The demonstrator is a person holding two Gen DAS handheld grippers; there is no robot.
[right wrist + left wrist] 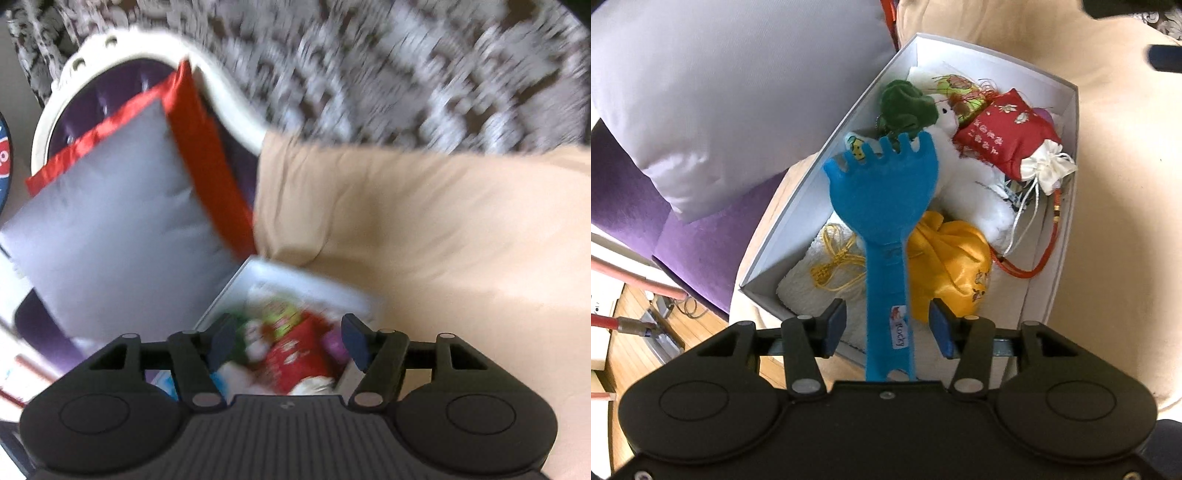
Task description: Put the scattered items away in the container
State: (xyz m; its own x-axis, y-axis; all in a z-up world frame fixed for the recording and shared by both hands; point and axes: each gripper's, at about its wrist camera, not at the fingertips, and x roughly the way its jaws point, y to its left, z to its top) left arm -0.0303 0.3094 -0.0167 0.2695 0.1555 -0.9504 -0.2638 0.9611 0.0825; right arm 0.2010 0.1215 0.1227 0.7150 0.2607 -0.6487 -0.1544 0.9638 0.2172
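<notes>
A white box (979, 55) sits on a beige cover, filled with a yellow pouch (953, 266), a red embroidered pouch (1004, 136), a white plush (964, 177), a green plush (905, 107) and a small cream drawstring bag (1049, 166). A blue fork-shaped toy (882, 192) lies lengthwise over the box, its handle running between the jaws of my left gripper (888, 325). The jaws are open, with a gap on each side of the handle. The right wrist view is blurred: my right gripper (288, 339) stands open and holds nothing above the box (295, 277) and the red pouch (295, 362).
A grey pillow (720, 92) leans on a purple chair (683, 240) just left of the box. Beige cover (1126, 184) spreads to the right and behind. Wooden floor with cables (628, 332) lies at lower left. A patterned curtain (369, 74) hangs behind.
</notes>
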